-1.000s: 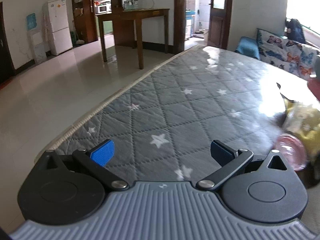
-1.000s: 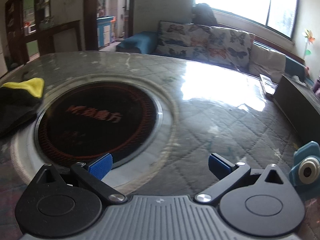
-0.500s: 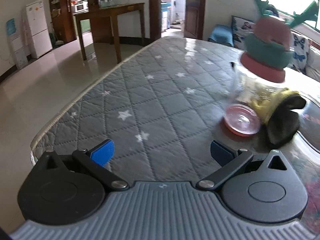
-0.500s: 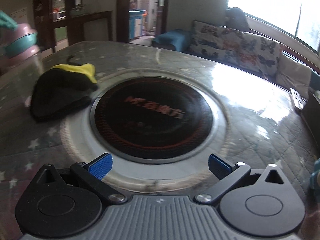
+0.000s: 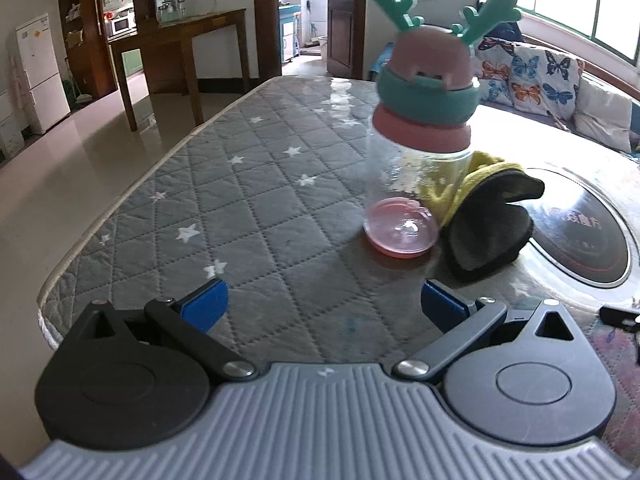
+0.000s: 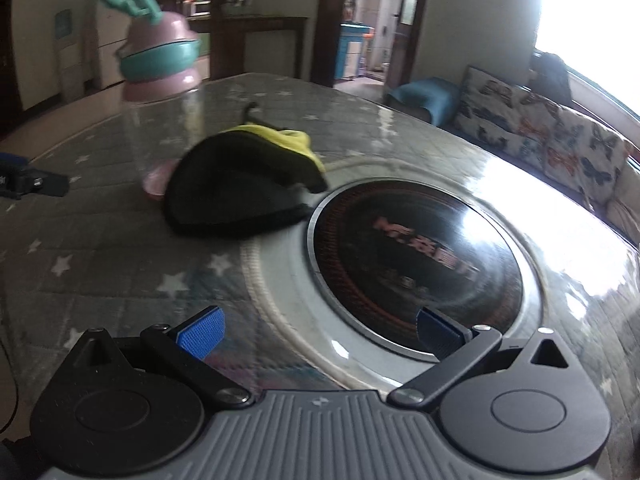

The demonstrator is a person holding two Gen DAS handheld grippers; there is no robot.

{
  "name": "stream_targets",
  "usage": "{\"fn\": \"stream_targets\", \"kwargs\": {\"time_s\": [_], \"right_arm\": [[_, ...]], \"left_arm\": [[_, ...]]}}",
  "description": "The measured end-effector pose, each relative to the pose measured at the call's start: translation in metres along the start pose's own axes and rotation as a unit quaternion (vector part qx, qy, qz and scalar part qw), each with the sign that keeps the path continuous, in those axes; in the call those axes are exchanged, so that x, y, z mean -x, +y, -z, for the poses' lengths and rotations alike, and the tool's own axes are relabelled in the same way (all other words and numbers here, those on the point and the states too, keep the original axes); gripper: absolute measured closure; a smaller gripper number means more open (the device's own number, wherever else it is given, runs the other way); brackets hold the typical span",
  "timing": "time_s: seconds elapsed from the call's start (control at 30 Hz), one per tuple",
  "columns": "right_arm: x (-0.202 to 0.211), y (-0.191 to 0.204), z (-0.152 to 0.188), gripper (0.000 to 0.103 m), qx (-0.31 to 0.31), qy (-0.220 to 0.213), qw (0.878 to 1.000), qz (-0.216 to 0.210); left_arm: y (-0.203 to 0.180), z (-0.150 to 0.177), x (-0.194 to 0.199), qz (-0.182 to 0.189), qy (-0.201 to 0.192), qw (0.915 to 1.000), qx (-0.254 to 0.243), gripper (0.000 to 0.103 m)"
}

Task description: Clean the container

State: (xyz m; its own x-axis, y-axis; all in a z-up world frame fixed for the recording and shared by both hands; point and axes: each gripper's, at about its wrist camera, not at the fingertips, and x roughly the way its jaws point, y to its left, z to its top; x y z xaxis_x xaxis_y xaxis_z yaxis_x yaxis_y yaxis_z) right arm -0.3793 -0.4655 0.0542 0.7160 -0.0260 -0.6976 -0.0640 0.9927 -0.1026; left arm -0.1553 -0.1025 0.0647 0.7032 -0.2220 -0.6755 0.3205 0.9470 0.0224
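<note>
Since the earlier frames, both views have been swung round so that the bottle (image 5: 416, 184) is brought nearer the middle of the left view and into the upper left of the right view. The bottle is seen upright on the tabletop (image 5: 248, 216), clear-walled with a pink base and an antlered pink-and-green cap, its far side touched by a black and yellow cloth (image 5: 488, 220) lying against the rim of the round cooktop (image 6: 416, 256). The left tool (image 5: 322, 304) is held spread and empty, short of the bottle; the right tool (image 6: 318, 330) is likewise spread, over the cooktop's edge and apart from the cloth. A tall, top-heavy bottle could be tipped if it is nudged off-centre by one finger, and the cloth could be dragged along with it
</note>
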Motion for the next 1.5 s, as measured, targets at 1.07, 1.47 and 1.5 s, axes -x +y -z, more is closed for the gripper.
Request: {"fn": "stream_targets", "kwargs": {"time_s": [1.07,1.47,1.5], "right_arm": [[-0.012,0.053,-0.029,0.0,0.058,-0.008,0.996,-0.06],[-0.015,0.069,-0.042,0.0,0.082,-0.003,0.994,-0.077],[-0.016,0.07,-0.042,0.0,0.083,-0.002,0.993,-0.079]], "left_arm": [[-0.026,-0.004,-0.009,-0.001,0.018,0.9995,-0.026,0.0],[-0.024,-0.005,-0.01,0.001,0.026,0.999,-0.036,0.0],[-0.024,-0.005,-0.011,0.002,0.027,0.999,-0.037,0.0]]}}
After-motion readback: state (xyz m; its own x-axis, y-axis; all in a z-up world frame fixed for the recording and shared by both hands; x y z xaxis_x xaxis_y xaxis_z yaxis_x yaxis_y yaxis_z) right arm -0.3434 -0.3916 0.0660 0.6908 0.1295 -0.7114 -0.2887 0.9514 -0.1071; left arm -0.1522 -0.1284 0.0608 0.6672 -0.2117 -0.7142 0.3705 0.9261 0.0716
